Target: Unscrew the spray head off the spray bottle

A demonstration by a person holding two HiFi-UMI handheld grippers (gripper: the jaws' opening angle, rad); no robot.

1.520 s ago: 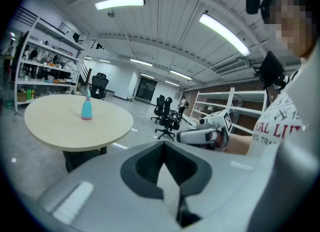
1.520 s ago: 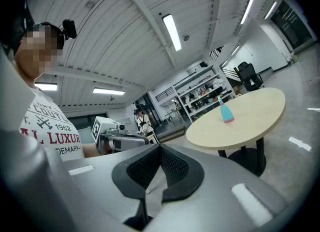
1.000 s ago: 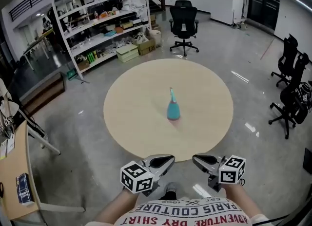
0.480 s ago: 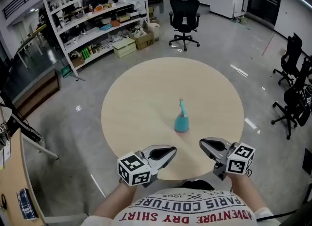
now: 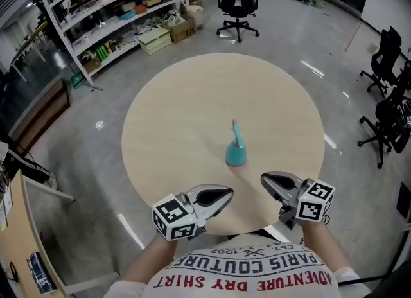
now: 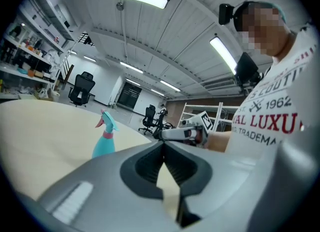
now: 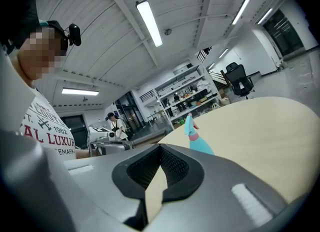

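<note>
Two empty grippers, jaws together: left gripper (image 5: 225, 194) and right gripper (image 5: 264, 178) have moved in over the table (image 5: 168, 117) edge, nearer the bottle (image 5: 236, 153); unscrewing not started

The person's white shirt (image 5: 250, 276) carries print that reads "PARIS COUTURE", "ADVENTURE DRY SHIRT" and "1962" in the head view, while the two gripper views show cut-off pieces of it, seemingly "LUXUR" and "TRADEMA".

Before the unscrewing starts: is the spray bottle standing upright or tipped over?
Upright: the spray bottle stands on its base on the round table, with its spray head on top.
</note>
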